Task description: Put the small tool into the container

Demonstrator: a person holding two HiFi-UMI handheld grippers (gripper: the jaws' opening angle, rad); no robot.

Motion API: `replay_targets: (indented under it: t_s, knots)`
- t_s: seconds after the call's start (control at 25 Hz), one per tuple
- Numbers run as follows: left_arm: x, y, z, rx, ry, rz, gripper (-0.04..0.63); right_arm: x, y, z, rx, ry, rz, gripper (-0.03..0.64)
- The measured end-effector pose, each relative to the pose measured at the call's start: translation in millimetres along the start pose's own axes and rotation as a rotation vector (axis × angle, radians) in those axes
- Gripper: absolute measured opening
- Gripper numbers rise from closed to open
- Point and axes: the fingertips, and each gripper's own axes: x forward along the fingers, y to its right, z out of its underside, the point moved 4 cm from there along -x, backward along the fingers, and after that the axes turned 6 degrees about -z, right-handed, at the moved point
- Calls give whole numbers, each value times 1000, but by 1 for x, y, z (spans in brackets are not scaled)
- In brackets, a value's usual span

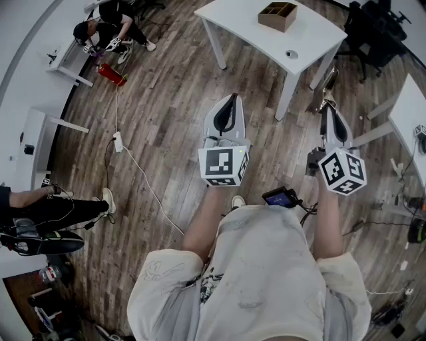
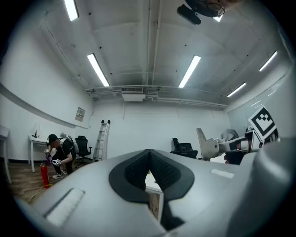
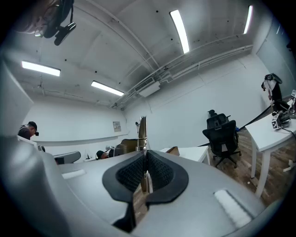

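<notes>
The container is a brown wooden box (image 1: 277, 14) with dividers, standing on a white table (image 1: 246, 20) ahead of me; the right gripper view also shows the box (image 3: 173, 150). My right gripper (image 1: 327, 108) is shut on a small thin metal tool (image 1: 329, 82), which sticks out past the jaw tips. In the right gripper view the tool (image 3: 142, 132) rises upright between the closed pads. My left gripper (image 1: 231, 97) is shut with nothing in it and is held level beside the right one. Both are short of the table, over the wooden floor.
A small round object (image 1: 291, 54) lies on the white table near its front corner. Another white table (image 1: 407, 113) stands at the right and a black office chair (image 3: 222, 134) behind. A person crouches at far left (image 1: 106, 30). A cable and power strip (image 1: 118, 141) lie on the floor.
</notes>
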Motion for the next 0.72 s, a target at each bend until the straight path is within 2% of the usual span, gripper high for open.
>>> replay_targets:
  t_s: [0.4, 0.72]
  knots:
    - [-5, 2, 0, 4, -19, 7, 11, -4, -5, 3, -3, -14, -4, 8]
    - [-8, 3, 2, -38, -6, 33, 12, -12, -11, 4, -26, -17, -1, 8]
